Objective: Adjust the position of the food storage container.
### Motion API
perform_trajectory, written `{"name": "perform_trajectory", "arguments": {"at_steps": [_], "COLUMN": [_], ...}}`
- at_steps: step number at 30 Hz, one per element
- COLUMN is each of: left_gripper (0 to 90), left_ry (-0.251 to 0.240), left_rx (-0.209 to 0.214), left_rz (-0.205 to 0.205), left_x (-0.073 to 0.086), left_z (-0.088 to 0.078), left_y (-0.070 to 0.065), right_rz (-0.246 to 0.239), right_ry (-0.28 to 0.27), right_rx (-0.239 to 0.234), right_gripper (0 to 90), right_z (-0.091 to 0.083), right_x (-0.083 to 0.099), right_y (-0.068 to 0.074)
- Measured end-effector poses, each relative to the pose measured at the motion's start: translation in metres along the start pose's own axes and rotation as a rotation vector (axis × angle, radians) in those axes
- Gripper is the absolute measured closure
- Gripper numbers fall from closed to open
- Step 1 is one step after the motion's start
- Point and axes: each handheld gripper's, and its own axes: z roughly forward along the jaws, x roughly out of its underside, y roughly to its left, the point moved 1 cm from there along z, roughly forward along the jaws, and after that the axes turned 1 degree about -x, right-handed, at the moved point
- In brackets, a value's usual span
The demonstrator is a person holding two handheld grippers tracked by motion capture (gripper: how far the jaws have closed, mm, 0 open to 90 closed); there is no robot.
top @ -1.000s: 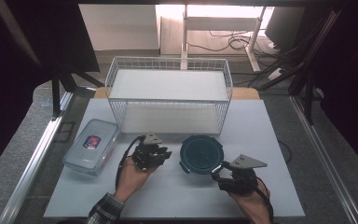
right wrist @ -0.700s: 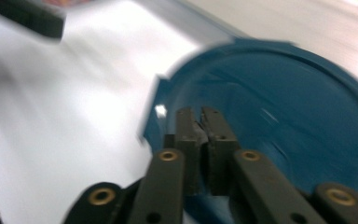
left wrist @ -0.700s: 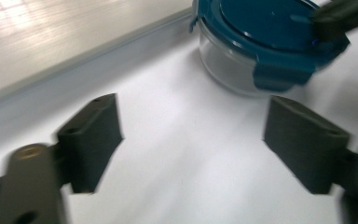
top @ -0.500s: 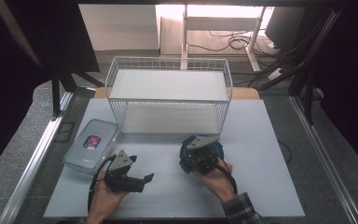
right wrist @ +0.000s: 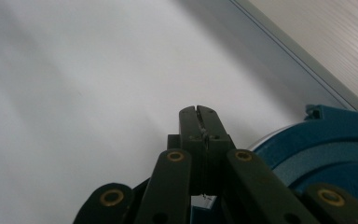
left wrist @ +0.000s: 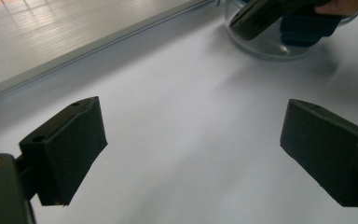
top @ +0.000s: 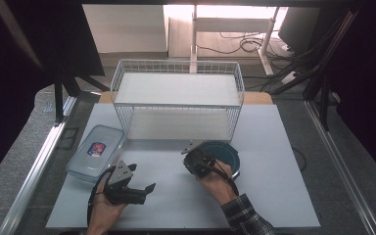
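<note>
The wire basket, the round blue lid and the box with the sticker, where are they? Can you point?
wire basket [top: 176, 122], high view, front wire wall.
round blue lid [top: 227, 152], high view, bare top beside the right gripper.
box with the sticker [top: 96, 150], high view, clear lid by the sticker.

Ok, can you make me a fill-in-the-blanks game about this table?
1. The left gripper's jaws are ____.
2. The right gripper's jaws are ____.
3. The round container's lid is coloured ____.
4. The wire basket stands at the table's ____ side.

Missing words: open; shut; blue; far
</note>
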Motion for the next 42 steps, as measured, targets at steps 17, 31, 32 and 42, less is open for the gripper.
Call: {"name": "perform_trajectory", "arguments": {"at_steps": [17,31,32,42], "left_gripper": [5.6,8.6,8.1,2.9], "left_ry": [0.047,0.075,0.076,0.08], "left_rx": [0.044,0.05,0.042,0.065], "left_rz": [-0.074,-0.056,-0.048,-0.052], "left_x": [-0.003,-0.001,-0.001,-0.009], "left_z": [0.003,0.003,0.004,0.007], "left_y": [0.011,0.014,0.014,0.013], "right_rz": [0.186,0.282,0.287,0.302], "right_ry": [-0.029,-0.045,-0.044,-0.073], "right_rx": [0.114,0.161,0.166,0.219], "right_gripper": [89.7,89.6,89.6,89.2], "right_z": [-0.047,-0.064,-0.066,-0.072], "right_x": [0.068,0.093,0.095,0.104], "right_y": [-0.076,-0.109,-0.111,-0.113]}}
